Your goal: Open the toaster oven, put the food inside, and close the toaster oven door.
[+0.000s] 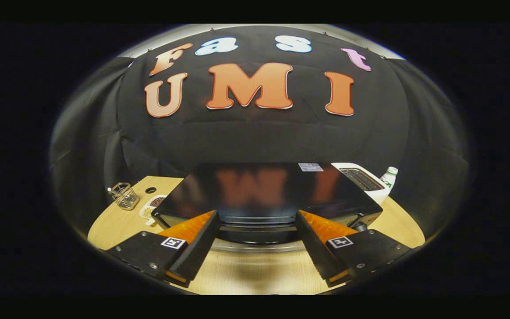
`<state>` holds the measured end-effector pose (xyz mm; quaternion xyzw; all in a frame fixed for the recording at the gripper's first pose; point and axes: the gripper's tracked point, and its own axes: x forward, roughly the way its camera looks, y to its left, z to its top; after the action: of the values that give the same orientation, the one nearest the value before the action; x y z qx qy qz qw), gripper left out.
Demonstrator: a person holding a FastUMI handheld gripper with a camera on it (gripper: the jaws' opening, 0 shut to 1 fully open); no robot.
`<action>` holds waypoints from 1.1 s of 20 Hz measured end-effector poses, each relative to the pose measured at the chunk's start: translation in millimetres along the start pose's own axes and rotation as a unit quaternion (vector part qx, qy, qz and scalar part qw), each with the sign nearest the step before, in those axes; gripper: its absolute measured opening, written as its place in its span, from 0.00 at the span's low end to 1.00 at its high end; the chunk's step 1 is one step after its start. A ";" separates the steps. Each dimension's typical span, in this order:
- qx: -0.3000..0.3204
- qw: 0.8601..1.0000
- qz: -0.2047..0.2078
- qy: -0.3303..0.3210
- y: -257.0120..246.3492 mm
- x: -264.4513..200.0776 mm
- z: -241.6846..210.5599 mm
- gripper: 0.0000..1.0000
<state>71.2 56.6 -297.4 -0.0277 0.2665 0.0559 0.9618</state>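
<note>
Two spread fingers (202,237) of the gripper (257,221) face toaster oven (264,190), white toaster (363,179) beyond.

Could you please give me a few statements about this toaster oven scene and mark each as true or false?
1. The hand-held gripper is open, its fingers spread apart. True.
2. The toaster oven sits just ahead of the fingers on the wooden table. True.
3. The gripper is shut on a piece of food. False: nothing is held between the fingers.
4. A white toaster stands beyond the oven, with a bottle beside it. True.
5. The wire basket rests on top of the oven. False: it stands on the table, off to the oven's side.
</note>
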 end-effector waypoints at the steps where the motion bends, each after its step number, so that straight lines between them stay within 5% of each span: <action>1: 0.004 1.000 0.001 0.003 -3.6 -4.2 -4.4 1.00; 22: 0.010 0.997 -0.005 0.076 -4.6 -80.4 -92.4 1.00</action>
<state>-43.7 36.8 -334.9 -0.0234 0.3393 0.0456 0.9393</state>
